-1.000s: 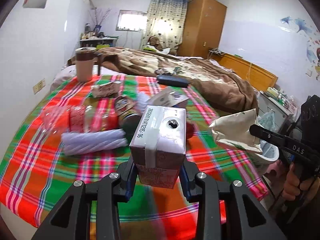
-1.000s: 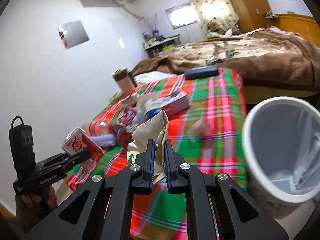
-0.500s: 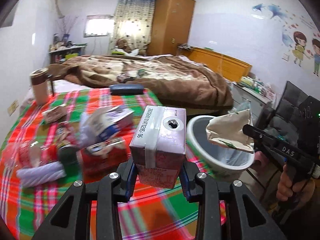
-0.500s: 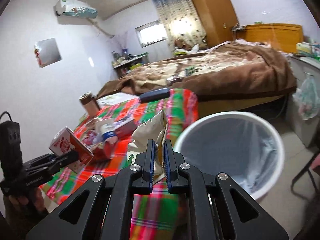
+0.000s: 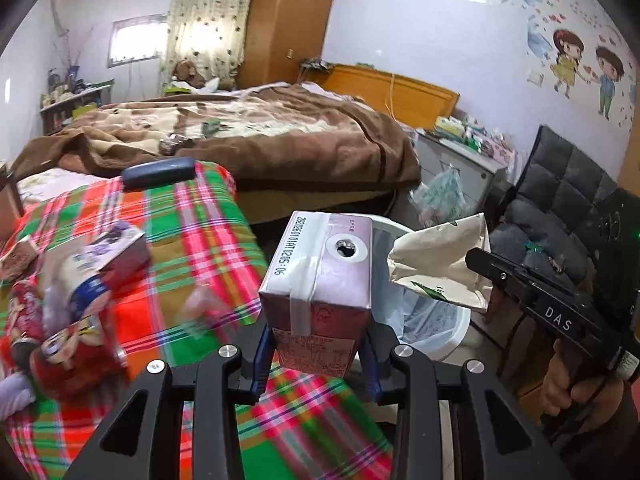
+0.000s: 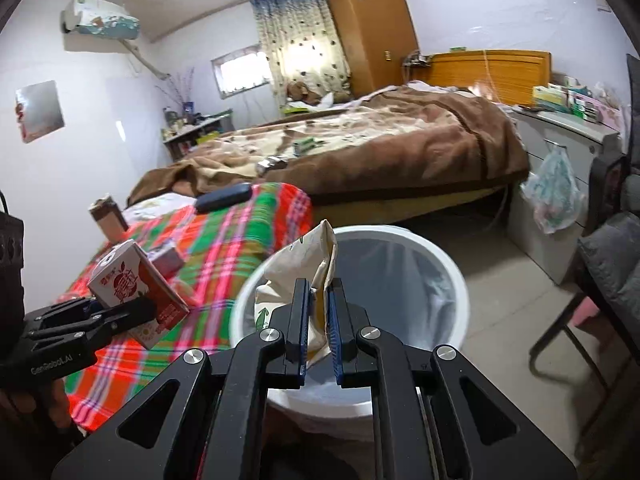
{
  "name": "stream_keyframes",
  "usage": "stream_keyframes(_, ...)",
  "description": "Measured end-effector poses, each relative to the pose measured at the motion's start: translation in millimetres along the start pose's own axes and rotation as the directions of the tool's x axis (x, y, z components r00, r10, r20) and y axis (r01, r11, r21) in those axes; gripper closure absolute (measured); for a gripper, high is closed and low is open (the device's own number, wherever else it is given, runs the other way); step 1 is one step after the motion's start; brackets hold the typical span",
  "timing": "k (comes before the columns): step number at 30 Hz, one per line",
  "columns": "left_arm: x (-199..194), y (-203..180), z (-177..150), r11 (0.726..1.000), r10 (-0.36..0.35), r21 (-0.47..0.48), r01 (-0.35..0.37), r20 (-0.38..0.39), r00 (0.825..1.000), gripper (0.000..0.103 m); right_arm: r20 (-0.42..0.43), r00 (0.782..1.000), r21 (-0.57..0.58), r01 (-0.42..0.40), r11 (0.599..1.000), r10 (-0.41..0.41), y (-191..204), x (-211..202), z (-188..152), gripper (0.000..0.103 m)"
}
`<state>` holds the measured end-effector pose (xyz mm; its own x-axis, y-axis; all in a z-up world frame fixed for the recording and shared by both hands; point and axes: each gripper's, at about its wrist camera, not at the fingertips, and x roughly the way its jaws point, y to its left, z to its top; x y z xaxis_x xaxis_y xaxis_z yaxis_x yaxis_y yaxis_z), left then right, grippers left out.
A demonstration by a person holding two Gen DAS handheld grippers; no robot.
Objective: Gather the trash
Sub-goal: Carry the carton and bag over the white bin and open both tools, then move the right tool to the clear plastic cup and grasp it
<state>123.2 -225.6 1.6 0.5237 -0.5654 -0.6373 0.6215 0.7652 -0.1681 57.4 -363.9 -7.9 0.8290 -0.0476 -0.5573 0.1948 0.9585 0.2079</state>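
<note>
Paper, plastic, cloth and wood in a bedroom

The drink carton (image 5: pixel 320 280) is smooth, shiny paper with a strip of pale tape on top. The crumpled bag (image 6: pixel 304 280) looks like matt cream paper. The white bin (image 6: pixel 452 280) is smooth plastic with a thin, see-through plastic liner. Each hand-held gripper, left (image 5: pixel 318 364) and right (image 6: pixel 318 336), is matt black plastic with shiny metal screws. The checked cover (image 5: pixel 192 224) is woven cloth. The brown blanket (image 6: pixel 400 148) looks soft and fuzzy. The wardrobe (image 6: pixel 368 24) is glossy orange wood.
</note>
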Motion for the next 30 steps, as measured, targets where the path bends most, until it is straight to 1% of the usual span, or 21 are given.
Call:
stream_keyframes(3,20,-10,3,1.0,-0.01,0.017,0.011,-0.028,1.0,0.066,-0.006,0.998,-0.012,0.056,0.998,-0.056,-11,4,-2,0.093)
stream_keyframes(6,37,-20,5,0.999,-0.024,0.031,0.025,-0.05,0.998,0.066,-0.03,0.997,-0.011,0.068,0.998,-0.069,-20,10,-4,0.093)
stream_keyframes(9,50,-26,6,0.999,-0.035,0.036,0.037,-0.069,0.997,0.066,-0.052,0.994,-0.012,0.099,0.995,-0.099,-28,18,-8,0.093)
stream_keyframes(12,61,-30,8,0.997,-0.067,0.022,0.07,-0.09,0.994,0.066,-0.075,0.99,-0.003,0.116,0.993,-0.116,-34,23,-10,0.088)
stream_keyframes(15,70,-32,8,0.997,-0.066,0.027,0.069,-0.099,0.993,0.065,-0.092,0.987,-0.017,0.129,0.992,-0.13,-33,23,-11,0.083)
stream_keyframes(16,71,-31,8,0.998,-0.063,0.023,0.065,-0.1,0.993,0.063,-0.094,0.986,-0.021,0.134,0.991,-0.135,-33,22,-11,0.08)
stream_keyframes(17,71,-31,8,0.998,-0.064,0.019,0.066,-0.099,0.993,0.057,-0.093,0.985,-0.025,0.143,0.989,-0.144,-32,22,-11,0.076)
stream_keyframes(18,71,-31,8,0.998,-0.066,0.016,0.068,-0.096,0.993,0.054,-0.089,0.984,-0.032,0.153,0.988,-0.156,-32,21,-11,0.072)
stream_keyframes(19,71,-30,8,0.998,-0.061,0.012,0.063,-0.093,0.994,0.047,-0.085,0.983,-0.039,0.16,0.986,-0.163,-31,19,-11,0.063)
stream_keyframes(20,70,-29,8,0.998,-0.056,0.006,0.057,-0.091,0.994,0.045,-0.084,0.983,-0.04,0.159,0.986,-0.162,-32,19,-11,0.058)
stream_keyframes(21,69,-26,8,0.998,-0.055,0.001,0.056,-0.089,0.994,0.045,-0.084,0.984,-0.04,0.152,0.988,-0.155,-30,17,-11,0.054)
stream_keyframes(30,42,-10,3,1.0,-0.013,-0.014,0.012,-0.055,0.998,0.045,-0.058,0.988,-0.027,0.138,0.99,-0.14,-22,10,-9,0.054)
